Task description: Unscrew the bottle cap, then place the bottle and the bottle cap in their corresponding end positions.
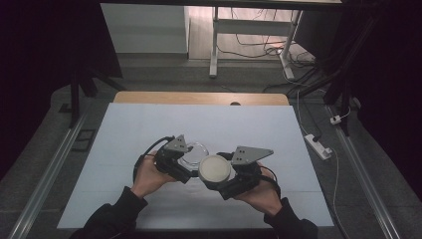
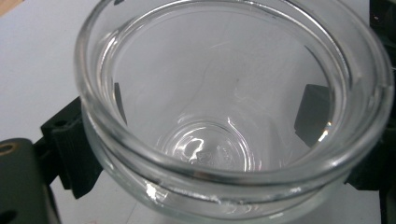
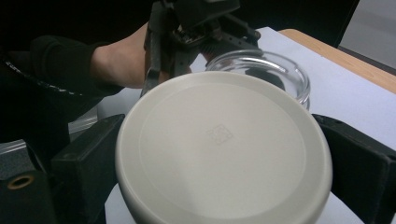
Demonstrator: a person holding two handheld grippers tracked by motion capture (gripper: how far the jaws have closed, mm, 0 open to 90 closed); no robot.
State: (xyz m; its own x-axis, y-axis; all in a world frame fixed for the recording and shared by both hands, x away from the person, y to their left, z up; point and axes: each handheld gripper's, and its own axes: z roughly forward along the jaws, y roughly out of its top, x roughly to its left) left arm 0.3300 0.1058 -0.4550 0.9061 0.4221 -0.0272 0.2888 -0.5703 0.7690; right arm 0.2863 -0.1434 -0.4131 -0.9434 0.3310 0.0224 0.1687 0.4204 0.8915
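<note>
- Jar (image 2: 233,116), clear glass, sits clamped at its sides by the left hand-held gripper (image 1: 180,160) over the bench (image 1: 149,124), mouth exposed to receive a cover
- Lid (image 3: 224,149), pinched by its rim in the right hand-held gripper (image 1: 226,177), is held just beside the jar, flat face up, ready for capping

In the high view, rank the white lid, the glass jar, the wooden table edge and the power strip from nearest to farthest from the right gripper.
1. White lid, clamped in the right gripper.
2. Glass jar, just left, in the left gripper.
3. Power strip, on the floor to the right.
4. Wooden table edge, at the far side.
</note>
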